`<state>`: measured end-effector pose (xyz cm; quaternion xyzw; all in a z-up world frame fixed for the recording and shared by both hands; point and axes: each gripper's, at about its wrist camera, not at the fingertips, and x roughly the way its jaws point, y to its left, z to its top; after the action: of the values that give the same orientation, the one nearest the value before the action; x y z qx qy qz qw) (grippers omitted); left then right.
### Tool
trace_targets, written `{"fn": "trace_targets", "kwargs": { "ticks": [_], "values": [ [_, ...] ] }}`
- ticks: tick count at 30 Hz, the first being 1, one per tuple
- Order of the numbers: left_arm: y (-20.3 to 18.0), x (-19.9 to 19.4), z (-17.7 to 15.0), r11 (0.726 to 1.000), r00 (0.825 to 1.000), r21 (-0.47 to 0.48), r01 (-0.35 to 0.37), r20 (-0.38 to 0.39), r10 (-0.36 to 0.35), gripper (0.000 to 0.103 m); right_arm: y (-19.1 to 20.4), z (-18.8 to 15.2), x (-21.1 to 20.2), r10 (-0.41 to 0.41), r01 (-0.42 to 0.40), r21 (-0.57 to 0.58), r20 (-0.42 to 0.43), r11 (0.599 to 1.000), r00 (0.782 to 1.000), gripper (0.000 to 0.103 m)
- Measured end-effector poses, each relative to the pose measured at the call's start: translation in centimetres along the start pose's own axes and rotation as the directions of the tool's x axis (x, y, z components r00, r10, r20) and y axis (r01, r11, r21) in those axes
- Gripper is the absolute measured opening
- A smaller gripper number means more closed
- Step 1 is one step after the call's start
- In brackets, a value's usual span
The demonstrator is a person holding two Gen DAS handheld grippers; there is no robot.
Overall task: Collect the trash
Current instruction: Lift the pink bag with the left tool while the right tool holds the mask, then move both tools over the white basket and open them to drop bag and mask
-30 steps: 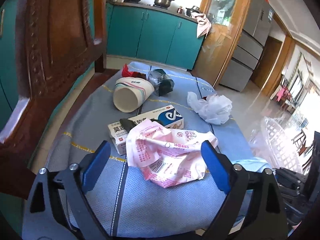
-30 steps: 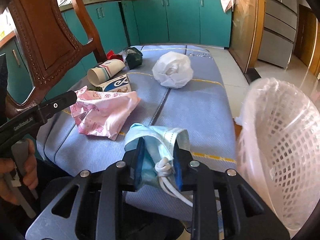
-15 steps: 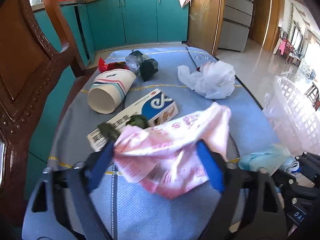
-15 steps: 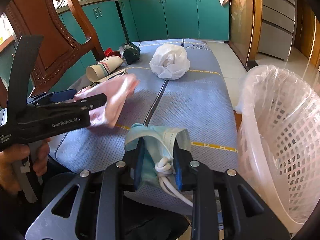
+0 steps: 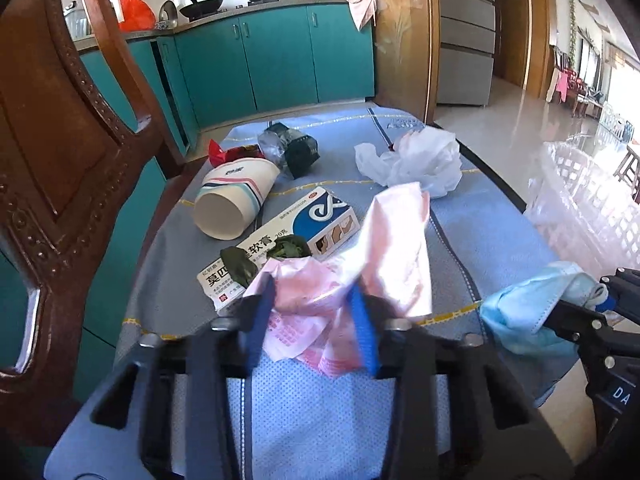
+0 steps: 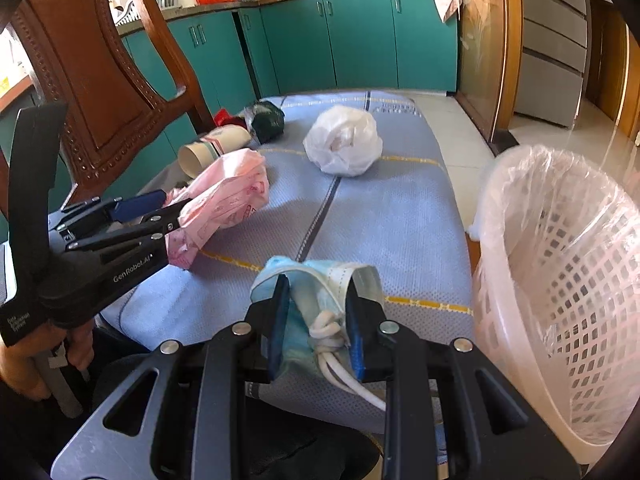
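Kitchen bench, blue mat. Left gripper: just clamped on pink wrapper. Right gripper: pinched on face mask, beside lined basket. Step judged: pickup done; both loads to be carried over the basket and released.

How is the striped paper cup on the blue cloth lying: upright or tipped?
Tipped. The striped paper cup lies on its side, its open mouth facing the left wrist camera, by the ointment box.

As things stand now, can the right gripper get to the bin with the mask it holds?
Probably yes. The right gripper is shut on the mask, and the bin stands just to its right off the table edge, mouth open toward it. Nothing lies between them.
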<state>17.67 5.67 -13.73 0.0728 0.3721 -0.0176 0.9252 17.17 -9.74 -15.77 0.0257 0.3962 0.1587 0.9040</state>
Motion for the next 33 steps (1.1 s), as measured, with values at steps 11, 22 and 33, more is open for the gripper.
{"fn": "trace_targets", "kwargs": {
  "ticks": [11, 22, 33],
  "values": [
    [0.9, -0.6, 0.0, 0.999, 0.999, -0.047, -0.015, -0.032, 0.014, 0.016, 0.7, 0.2, -0.5, 0.013, -0.012, -0.013, 0.014, 1.0, 1.0, 0.027],
    [2.0, -5.1, 1.6, 0.992, 0.995, -0.12, 0.038, 0.096, -0.026, 0.011, 0.5, 1.1, -2.1, 0.015, -0.015, -0.003, 0.072, 1.0, 0.997, 0.027],
    [-3.2, -7.6, 5.0, 0.982, 0.971, -0.049, 0.182, 0.167, -0.172, 0.011, -7.2, 2.8, -10.8, -0.125, 0.094, 0.127, 0.27, 0.987, 0.955, 0.027]
  ]
}}
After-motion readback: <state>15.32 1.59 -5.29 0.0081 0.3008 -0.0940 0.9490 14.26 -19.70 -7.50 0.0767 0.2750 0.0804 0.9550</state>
